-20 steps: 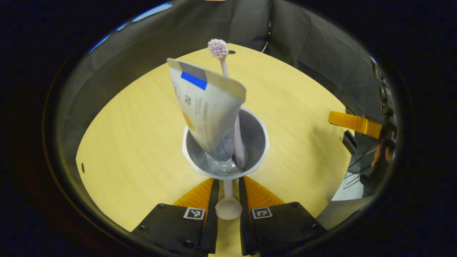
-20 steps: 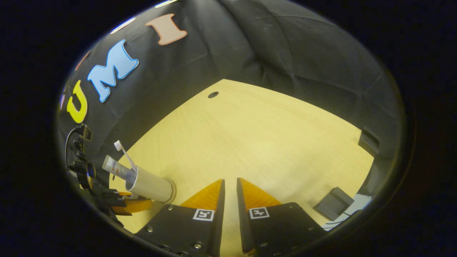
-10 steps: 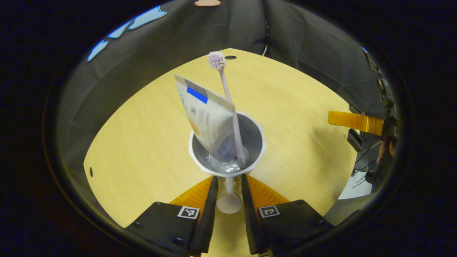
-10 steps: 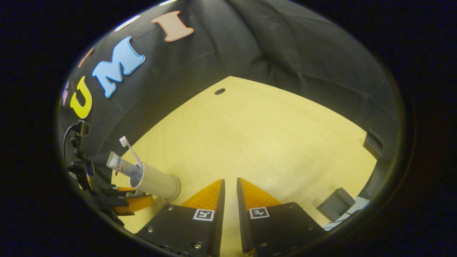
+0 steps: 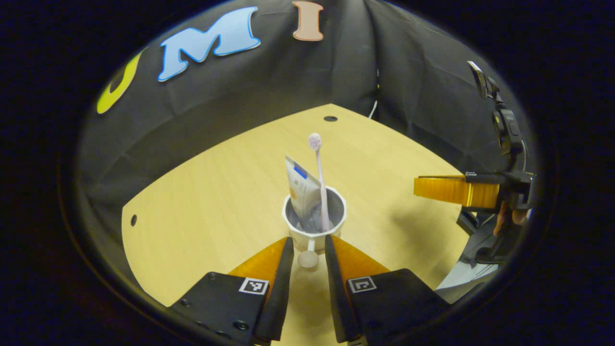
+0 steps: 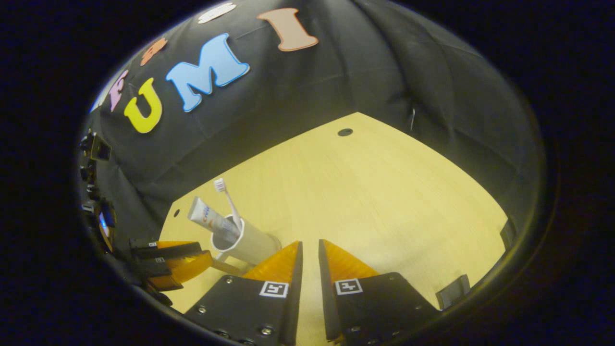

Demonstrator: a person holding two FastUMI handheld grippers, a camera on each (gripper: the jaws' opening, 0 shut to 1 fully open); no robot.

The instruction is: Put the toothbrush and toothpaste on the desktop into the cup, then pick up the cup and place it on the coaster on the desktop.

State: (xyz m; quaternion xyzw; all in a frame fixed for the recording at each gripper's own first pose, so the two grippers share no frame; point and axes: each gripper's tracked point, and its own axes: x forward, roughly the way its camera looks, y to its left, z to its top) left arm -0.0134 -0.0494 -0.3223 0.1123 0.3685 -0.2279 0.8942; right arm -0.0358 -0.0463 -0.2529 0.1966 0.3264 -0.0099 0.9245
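Note:
A white cup point(image 5: 314, 218) stands upright on the wooden table point(image 5: 206, 206), with the toothpaste tube point(image 5: 301, 192) and the pale toothbrush point(image 5: 318, 178) leaning inside it. From under its base a pale stem with a round end point(image 5: 308, 258) juts toward me. That end lies loose between the fingertips of my left gripper point(image 5: 308, 250), which is open just short of the cup. In the right gripper view the cup point(image 6: 250, 242) is at lower left, with a thin pale rim point(image 6: 276, 239) at its foot. My right gripper point(image 6: 308, 252) hovers shut over bare table.
The right gripper point(image 5: 432, 189), held by a hand point(image 5: 504, 218), hangs to the right of the cup. The left gripper point(image 6: 192, 254) sits beside the cup in the right gripper view. Black cloth walls ring the table. A cable hole point(image 5: 330, 118) lies at the far edge.
My left gripper's fingers spread apart, then it drew back and tilted up, so the cup looks smaller. The cup stayed put. The right gripper's view swung toward the cup.

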